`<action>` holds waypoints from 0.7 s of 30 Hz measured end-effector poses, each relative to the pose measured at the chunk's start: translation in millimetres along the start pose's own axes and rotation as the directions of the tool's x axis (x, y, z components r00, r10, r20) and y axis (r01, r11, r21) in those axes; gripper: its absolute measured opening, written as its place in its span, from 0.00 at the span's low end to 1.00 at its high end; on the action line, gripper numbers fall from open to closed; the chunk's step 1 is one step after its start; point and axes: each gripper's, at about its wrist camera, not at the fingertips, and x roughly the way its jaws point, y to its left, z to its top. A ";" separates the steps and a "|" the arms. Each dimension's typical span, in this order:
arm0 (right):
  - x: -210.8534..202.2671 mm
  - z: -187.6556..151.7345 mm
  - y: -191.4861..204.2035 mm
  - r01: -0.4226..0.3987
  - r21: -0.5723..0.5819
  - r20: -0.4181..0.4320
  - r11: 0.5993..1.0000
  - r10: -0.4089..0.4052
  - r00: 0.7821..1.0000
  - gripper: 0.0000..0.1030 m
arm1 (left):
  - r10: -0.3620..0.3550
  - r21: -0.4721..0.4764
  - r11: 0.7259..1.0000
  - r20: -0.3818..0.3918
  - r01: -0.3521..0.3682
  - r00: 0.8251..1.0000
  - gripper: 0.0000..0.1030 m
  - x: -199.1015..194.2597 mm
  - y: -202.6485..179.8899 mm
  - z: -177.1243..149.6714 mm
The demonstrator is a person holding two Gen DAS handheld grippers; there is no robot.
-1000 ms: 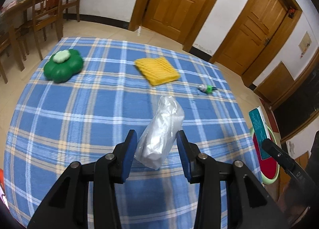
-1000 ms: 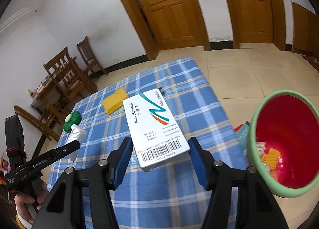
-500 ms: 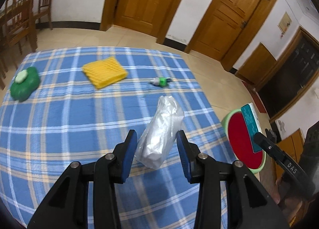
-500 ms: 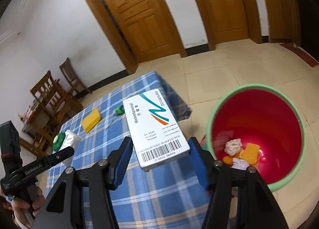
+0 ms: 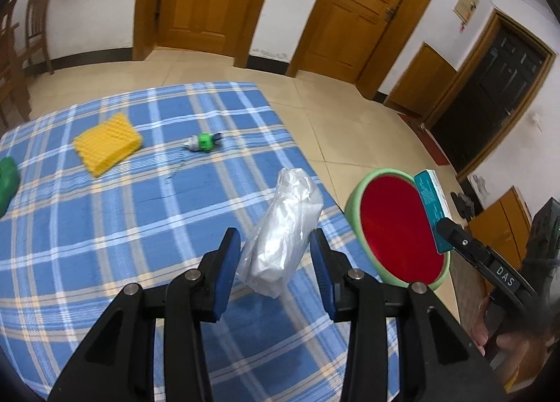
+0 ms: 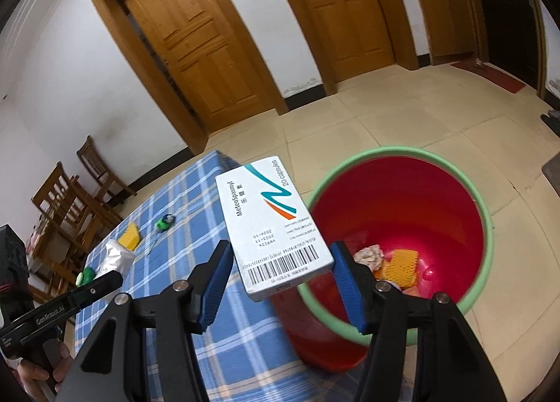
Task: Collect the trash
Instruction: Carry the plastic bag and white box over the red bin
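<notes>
A: Why does the right gripper [image 6: 281, 270] clamp the medicine box [image 6: 271, 227] by its barcode end?

B: So it hangs toward the red bin [image 6: 486, 227] beside the table [image 5: 105, 227]. The left gripper [image 5: 274, 262] pinches a silver bag [image 5: 283, 234] above the cloth.

Left tool [image 5: 275, 258] and right tool [image 6: 282, 267] both angle downward, each clamped on something.

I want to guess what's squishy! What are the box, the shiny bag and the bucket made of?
Box: looks like thin card, smooth and printed, with sharp flat edges and a barcode. Bag: seems to be thin plastic or foil film, silvery, crinkled, glossy. Bucket: probably hard plastic, glossy red inside with a green rim.
</notes>
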 end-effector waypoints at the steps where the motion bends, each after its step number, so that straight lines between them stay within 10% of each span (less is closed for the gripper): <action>1: 0.2 0.2 -4.3 0.007 0.010 0.001 1.000 -0.007 1.000 0.59 | -0.005 0.011 1.000 -0.004 0.005 1.000 0.40 2.8 -4.8 1.0; 21: 3.0 -0.6 -89.6 0.146 0.207 -0.026 0.967 -0.144 0.989 0.59 | -0.071 0.217 0.972 -0.101 0.091 0.992 0.40 55.2 -100.2 6.6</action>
